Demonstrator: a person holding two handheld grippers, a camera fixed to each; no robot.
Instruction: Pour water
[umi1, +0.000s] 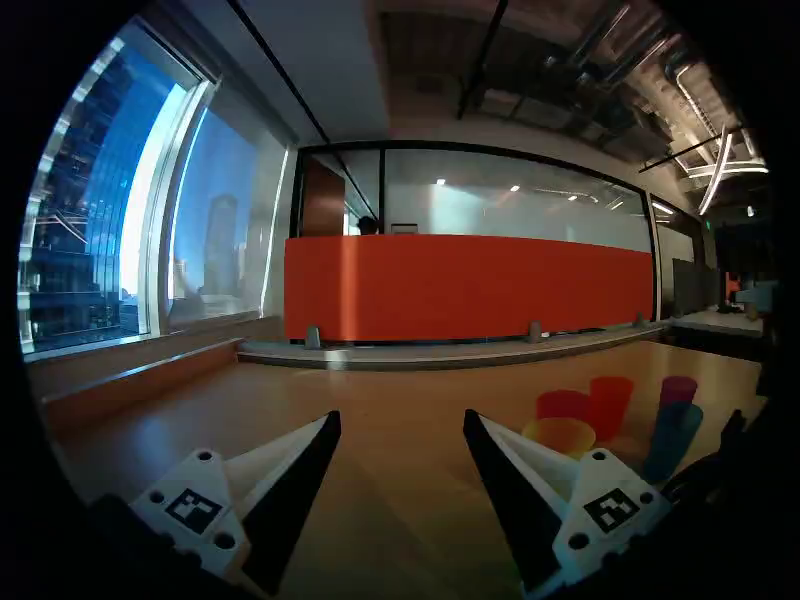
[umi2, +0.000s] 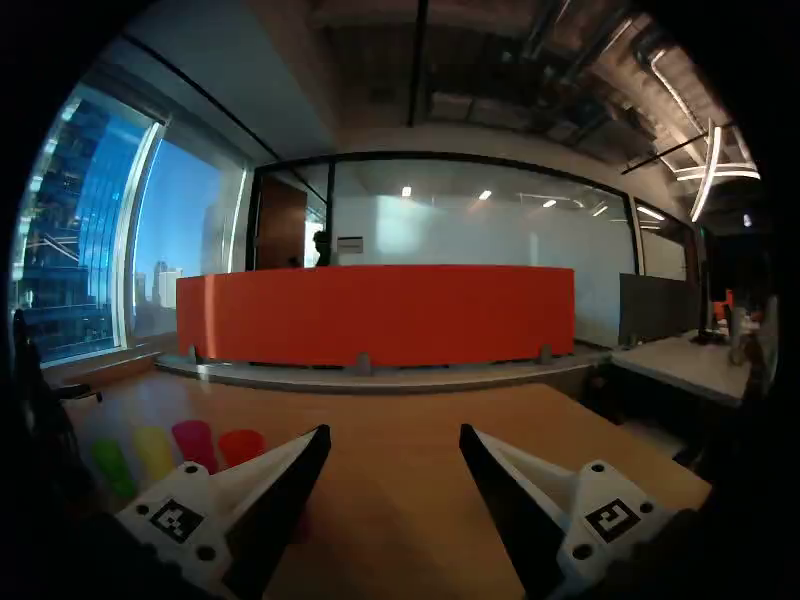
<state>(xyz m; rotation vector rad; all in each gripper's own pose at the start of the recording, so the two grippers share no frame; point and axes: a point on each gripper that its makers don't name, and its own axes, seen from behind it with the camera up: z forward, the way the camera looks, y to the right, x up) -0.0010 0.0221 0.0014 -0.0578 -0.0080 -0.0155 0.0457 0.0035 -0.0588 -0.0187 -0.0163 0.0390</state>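
**Claws.** Left gripper (umi1: 401, 418): jaws spread wide, nothing between them; bare wooden table (umi1: 400, 385) shows through the gap. Right gripper (umi2: 394, 432): likewise wide apart and empty.

**Task items.** Coloured plastic cups stand on the table, on the near side of the orange partition (umi1: 460, 285).
- Left gripper view: a red cup (umi1: 563, 403), an orange-red cup (umi1: 610, 398), a yellow cup (umi1: 560, 436), a magenta cup (umi1: 678, 388) and a teal cup (umi1: 672, 435) stand grouped below the partition's right end.
- Right gripper view: a row of cups (umi2: 195, 442), green, yellow, pink and red, stands below the partition's left end, well short of it.

**Handling (judgement).** These look like thin-walled tumblers: light, smooth, easily squeezed out of round or tipped. Take hold across the wall at mid-height with moderate pressure. A filled cup will be heavier and will slop if tilted early.

**Not determinable.**
- No water level is visible in any cup, so the source cup cannot be identified.
- The yellow cup is partly covered by a finger of the left gripper.
- The teal cup's base is lost in a dark shape at the edge.
- Whether both views show the same cups cannot be told.
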